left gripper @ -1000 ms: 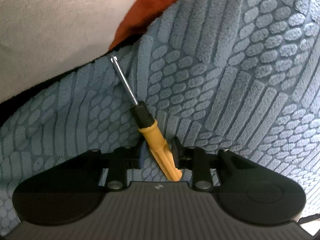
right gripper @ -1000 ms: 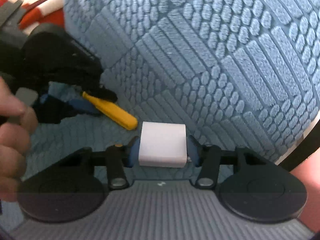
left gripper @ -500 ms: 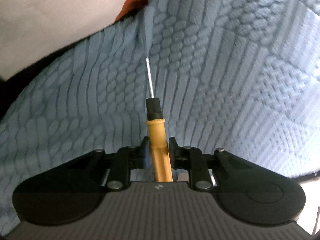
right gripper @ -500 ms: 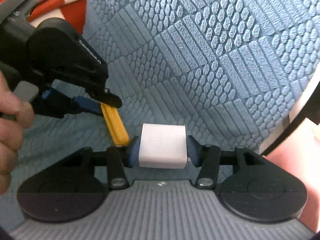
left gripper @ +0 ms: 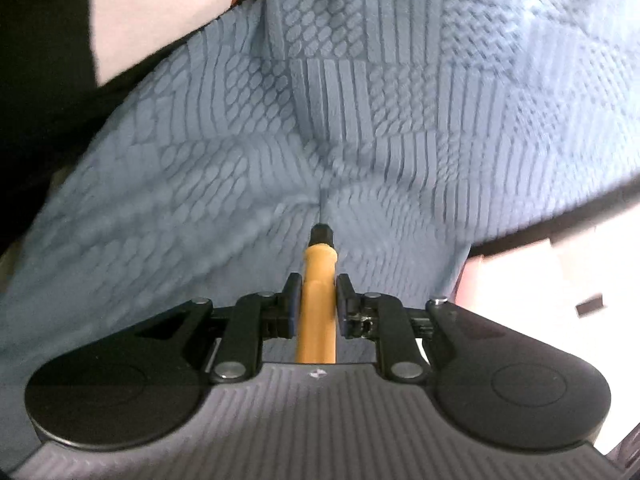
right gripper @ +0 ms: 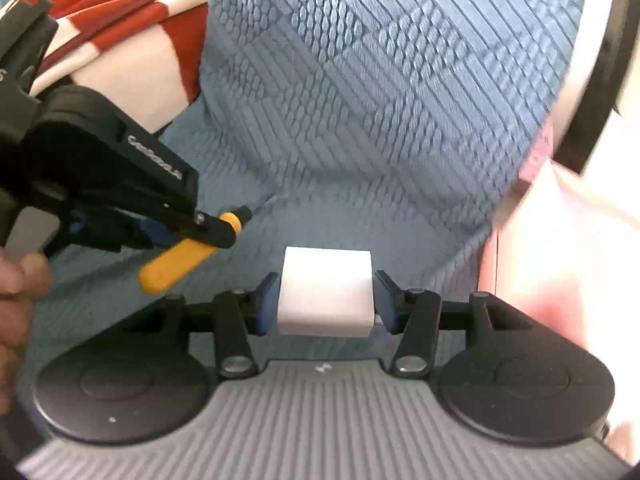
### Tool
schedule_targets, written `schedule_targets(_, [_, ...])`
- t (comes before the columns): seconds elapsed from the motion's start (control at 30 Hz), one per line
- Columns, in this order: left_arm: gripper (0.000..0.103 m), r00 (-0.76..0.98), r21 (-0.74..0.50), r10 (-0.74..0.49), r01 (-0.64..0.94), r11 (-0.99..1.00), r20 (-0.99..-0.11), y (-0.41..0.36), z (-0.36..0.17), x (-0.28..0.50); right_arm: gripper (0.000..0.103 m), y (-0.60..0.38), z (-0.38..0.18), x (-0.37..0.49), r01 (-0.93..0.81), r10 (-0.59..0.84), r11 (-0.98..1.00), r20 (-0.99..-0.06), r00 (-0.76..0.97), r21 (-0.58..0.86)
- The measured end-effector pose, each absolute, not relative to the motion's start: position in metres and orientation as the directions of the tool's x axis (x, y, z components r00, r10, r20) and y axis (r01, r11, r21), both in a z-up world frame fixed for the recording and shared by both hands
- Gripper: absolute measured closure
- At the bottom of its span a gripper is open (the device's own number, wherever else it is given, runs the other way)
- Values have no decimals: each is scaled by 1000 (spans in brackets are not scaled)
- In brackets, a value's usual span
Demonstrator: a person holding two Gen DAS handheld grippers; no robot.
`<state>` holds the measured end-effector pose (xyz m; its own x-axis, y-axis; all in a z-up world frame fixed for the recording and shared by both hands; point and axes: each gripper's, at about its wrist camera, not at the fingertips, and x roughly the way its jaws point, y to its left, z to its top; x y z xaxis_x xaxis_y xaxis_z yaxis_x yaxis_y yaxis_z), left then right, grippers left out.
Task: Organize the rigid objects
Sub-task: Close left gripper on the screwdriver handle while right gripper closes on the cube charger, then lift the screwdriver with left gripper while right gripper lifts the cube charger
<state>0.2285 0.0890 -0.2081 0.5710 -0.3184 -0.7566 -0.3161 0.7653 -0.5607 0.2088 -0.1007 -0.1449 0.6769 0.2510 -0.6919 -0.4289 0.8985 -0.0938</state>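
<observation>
A screwdriver (left gripper: 318, 280) with a yellow handle and black collar is clamped between the pads of my left gripper (left gripper: 317, 286), lifted above the blue textured blanket (left gripper: 360, 120); its metal shaft points away and is blurred. In the right wrist view the same screwdriver (right gripper: 176, 264) hangs tilted in the left gripper (right gripper: 216, 234) at the left, held by a hand (right gripper: 16, 300). My right gripper (right gripper: 326, 292) is shut on a white rectangular block (right gripper: 326, 290), also held above the blanket (right gripper: 380, 100).
A red-and-white striped cloth (right gripper: 132, 28) lies at the upper left beyond the blanket. A pale cloth (left gripper: 160, 12) borders the blanket's far left edge. A pale pink surface (right gripper: 560, 260) with a black band (right gripper: 600, 92) shows past the blanket's right edge.
The left gripper closed on the yellow screwdriver, straightened it between the fingers and lifted it off the blanket. Both grippers moved across the blanket; the right kept hold of the white block.
</observation>
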Motion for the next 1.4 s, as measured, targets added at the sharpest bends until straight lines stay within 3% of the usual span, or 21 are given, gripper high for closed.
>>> schedule_targets(0.57, [82,552,-444,-251,-249,861,-796,69,-203,145,50,-103,-147,107,-445,250,890,-710,658,-98])
schedule_targets(0.87, [82,561,-343,-180,-199,918,-808,47,-199,120,50,-110,-148,91,-409,219,908,-732,646,-89])
schedule_targets(1.2, [81,533,-343,-191,-202,918,-824,39,-204,108,49,-122,-150,94,-385,216,922,-768,603,-44])
schedule_targets(1.27, [67,529,-349,-188,-221,911,-827,41,-205,109,49,-121,-151,94,-385,207,921,-768,606,-56])
schedule_targets(1.4, [64,536,-366,-192,-238,900,-822,46,-209,111,48,-114,-152,94,-393,180,913,-751,635,-113])
